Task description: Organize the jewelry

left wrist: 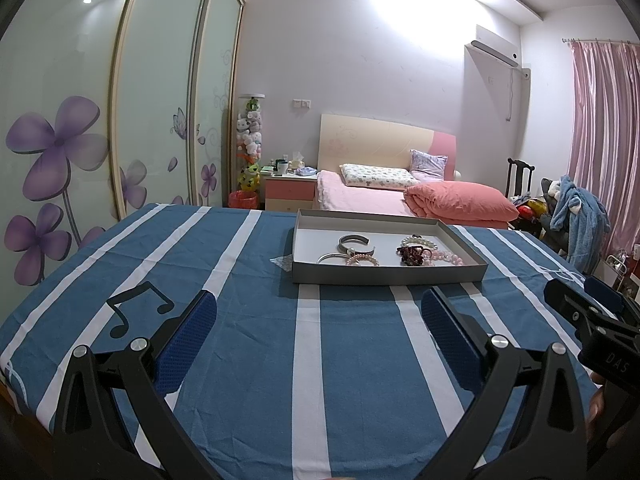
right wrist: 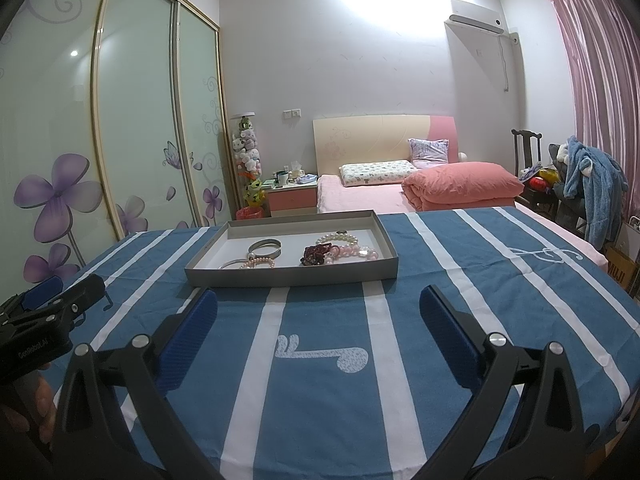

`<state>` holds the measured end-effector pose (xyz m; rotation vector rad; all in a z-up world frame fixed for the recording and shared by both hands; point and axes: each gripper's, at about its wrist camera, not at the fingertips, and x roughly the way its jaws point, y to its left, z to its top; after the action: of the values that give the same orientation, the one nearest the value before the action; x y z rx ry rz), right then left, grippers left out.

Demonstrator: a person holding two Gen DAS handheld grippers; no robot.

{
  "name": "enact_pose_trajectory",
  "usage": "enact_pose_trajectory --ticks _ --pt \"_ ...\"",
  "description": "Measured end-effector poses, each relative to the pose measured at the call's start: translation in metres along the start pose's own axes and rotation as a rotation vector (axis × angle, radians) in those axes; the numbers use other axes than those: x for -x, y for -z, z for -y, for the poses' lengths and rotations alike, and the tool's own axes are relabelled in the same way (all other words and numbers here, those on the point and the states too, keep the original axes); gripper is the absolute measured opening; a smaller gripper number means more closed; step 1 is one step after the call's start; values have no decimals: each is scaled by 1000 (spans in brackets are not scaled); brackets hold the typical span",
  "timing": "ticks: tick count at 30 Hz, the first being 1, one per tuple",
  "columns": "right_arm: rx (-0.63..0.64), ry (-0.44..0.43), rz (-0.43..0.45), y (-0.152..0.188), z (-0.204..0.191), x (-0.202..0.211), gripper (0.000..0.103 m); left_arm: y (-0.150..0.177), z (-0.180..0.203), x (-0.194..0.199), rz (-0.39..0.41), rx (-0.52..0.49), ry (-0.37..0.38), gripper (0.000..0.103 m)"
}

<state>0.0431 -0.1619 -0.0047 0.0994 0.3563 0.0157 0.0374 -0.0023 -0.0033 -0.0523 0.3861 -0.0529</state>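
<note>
Both tools spread wide, nothing between the pads: left tool (left wrist: 318,334), right tool (right wrist: 318,332). Both sit above the near edge of the worktop (left wrist: 248,360), well short of the grey tray (left wrist: 390,274).

Tray sits toward the far edge of the worktop, mid-width. Contents: silver bangles (left wrist: 356,242) in its left half; pearl bracelet (left wrist: 420,241), dark red beaded piece (left wrist: 412,251) and pink bead bracelet (left wrist: 446,257) bunched together in its right half.

Risks (judgement):
- Right-hand cluster overlaps; gripping one strand could drag its neighbours out.
- Bangles are thin, smooth metal; they may slip or skate under the pads.
- Tray looks light; a push against its wall could slide it on the cloth.

Tray lies ahead and right of the left tool, ahead and left of the right tool.
</note>
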Motion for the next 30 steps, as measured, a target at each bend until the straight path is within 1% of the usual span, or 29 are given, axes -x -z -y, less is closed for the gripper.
enact_pose_trajectory --ticks 30 --pt "-1 -1 -1 1 0 0 99 -1 2 0 -2 -1 3 101"
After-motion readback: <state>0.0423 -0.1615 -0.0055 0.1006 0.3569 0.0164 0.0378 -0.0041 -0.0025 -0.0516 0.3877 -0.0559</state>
